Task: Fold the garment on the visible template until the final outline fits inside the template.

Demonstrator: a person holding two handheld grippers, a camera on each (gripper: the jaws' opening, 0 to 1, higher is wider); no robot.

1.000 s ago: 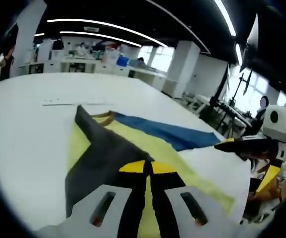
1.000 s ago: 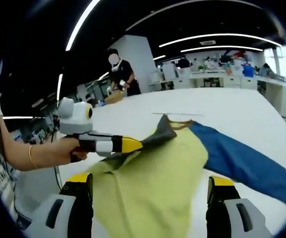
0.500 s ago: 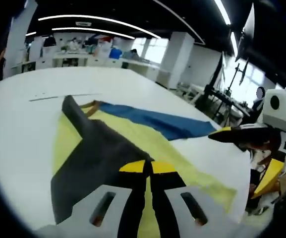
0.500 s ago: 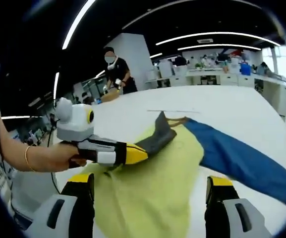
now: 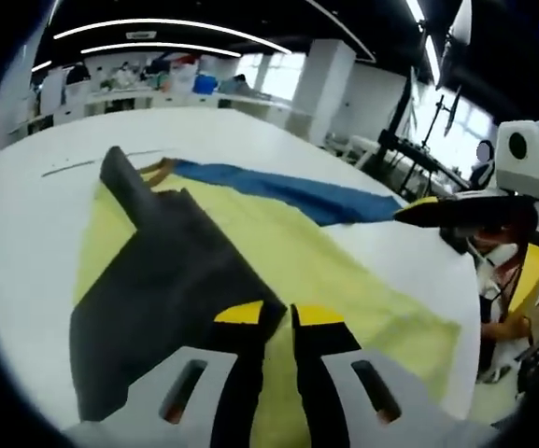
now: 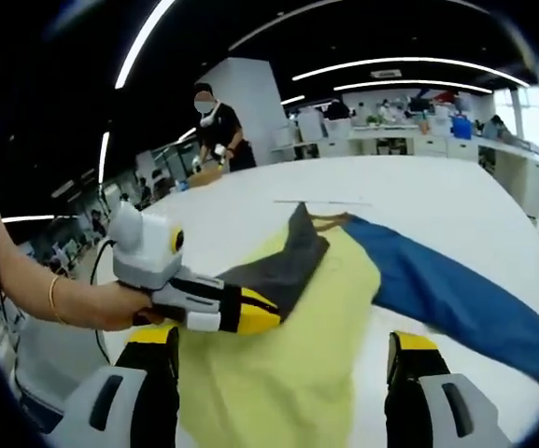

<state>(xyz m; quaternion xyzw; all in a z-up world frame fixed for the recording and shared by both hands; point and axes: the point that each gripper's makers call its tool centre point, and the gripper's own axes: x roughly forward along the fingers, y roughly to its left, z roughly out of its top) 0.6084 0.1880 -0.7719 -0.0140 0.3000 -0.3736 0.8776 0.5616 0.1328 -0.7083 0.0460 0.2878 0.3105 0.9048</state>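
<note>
A garment with a yellow body [image 5: 288, 247] [image 6: 288, 383], a blue sleeve [image 5: 297, 191] [image 6: 446, 294] and a dark grey sleeve [image 5: 166, 271] [image 6: 283, 261] lies on the white table [image 5: 26, 215] [image 6: 456, 201]. My left gripper [image 5: 283, 315] [image 6: 262, 315] is shut on the grey sleeve's edge and holds it over the yellow body. My right gripper [image 6: 282, 338] stands open above the garment's near edge, with nothing between its fingers. One of its fingers [image 5: 437, 213] reaches in from the right, just past the blue sleeve's end. A thin line mark [image 5: 68, 168] [image 6: 320, 202] shows beyond the collar.
A hand [image 6: 110, 306] holds the left gripper. A person [image 6: 215, 131] stands at the table's far side. Desks and pillars fill the background. The table's rounded edge [image 5: 470, 355] runs close to the garment's hem on the right.
The left gripper has drawn the grey sleeve further across the yellow body and lower toward the table. More grey fabric now lies flat. The right gripper stays open.
</note>
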